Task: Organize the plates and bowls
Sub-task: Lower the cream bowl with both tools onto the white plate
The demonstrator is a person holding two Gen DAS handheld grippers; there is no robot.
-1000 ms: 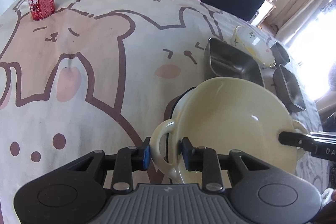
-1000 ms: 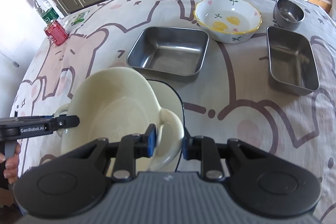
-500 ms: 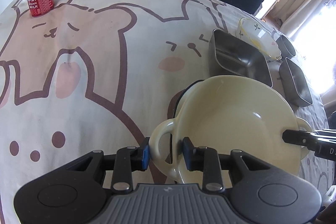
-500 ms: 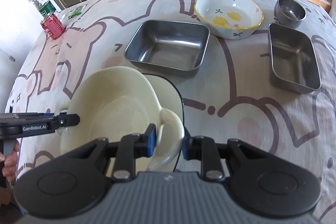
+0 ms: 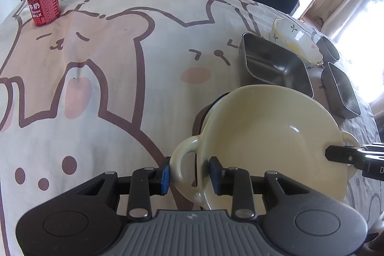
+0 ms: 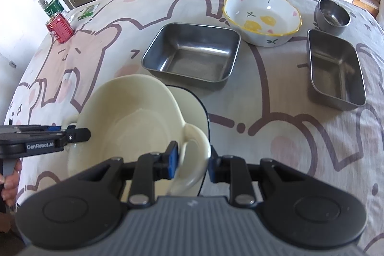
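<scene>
Cream ceramic two-handled bowl [image 6: 129,121]: held tilted above a cream plate with dark rim [image 6: 192,109] on the rabbit-print tablecloth [image 5: 96,64]. Left gripper [image 5: 189,172]: jaws narrow, clamped on one loop handle. Right gripper [image 6: 193,160]: jaws narrow, clamped on the opposite handle. Beyond: square steel tray [image 6: 192,54], flowered white bowl [image 6: 262,16], rectangular steel tray [image 6: 336,68], small steel cup [image 6: 332,13]. Far edge: red milk can [image 5: 43,5].

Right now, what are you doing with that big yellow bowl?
A person has a hand-held gripper on each handle of the cream two-handled bowl: the left hand-held gripper on one handle, the right hand-held gripper on the other. The bowl sits tilted over a dark-rimmed plate. Two steel trays, a flowered bowl and a small steel bowl wait farther back.
</scene>
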